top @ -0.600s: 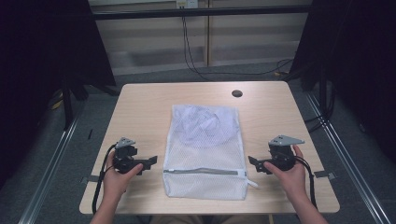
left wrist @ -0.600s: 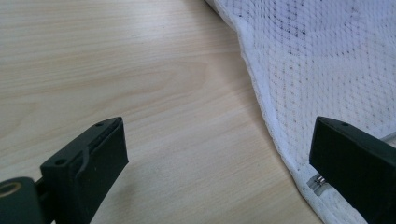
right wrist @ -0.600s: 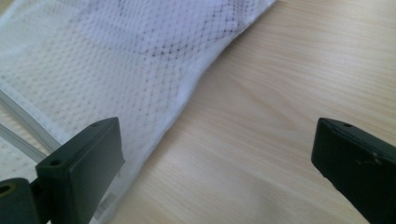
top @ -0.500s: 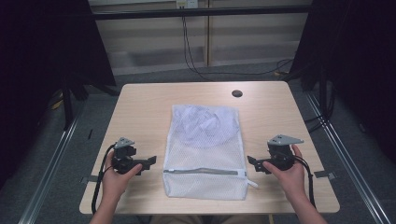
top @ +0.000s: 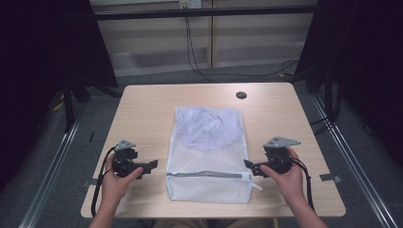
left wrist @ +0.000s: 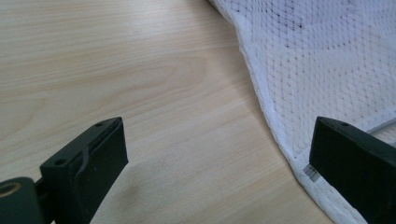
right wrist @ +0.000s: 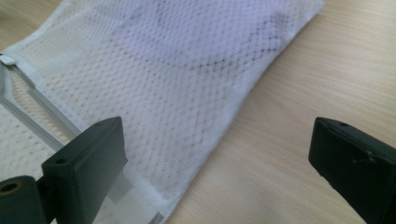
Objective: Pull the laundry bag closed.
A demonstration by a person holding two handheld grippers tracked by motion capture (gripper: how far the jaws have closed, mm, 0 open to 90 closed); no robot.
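White mesh bag (top: 209, 154) lies flat mid-table (top: 142, 109), zipper (top: 205, 174) toward the person, left gripper (top: 151, 165) and right gripper (top: 248, 165) flanking it, jaws wide and empty. Risk: pads may snag only the top mesh layer, bunching the bag.

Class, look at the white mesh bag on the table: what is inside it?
Through the mesh bag, a pale bluish crumpled cloth shows in the far half. The netting blurs it, so what kind of item it is cannot be told.

Pale wooden table (top: 142, 109); grey floor (top: 62, 156); black curtains (top: 43, 47) either side.
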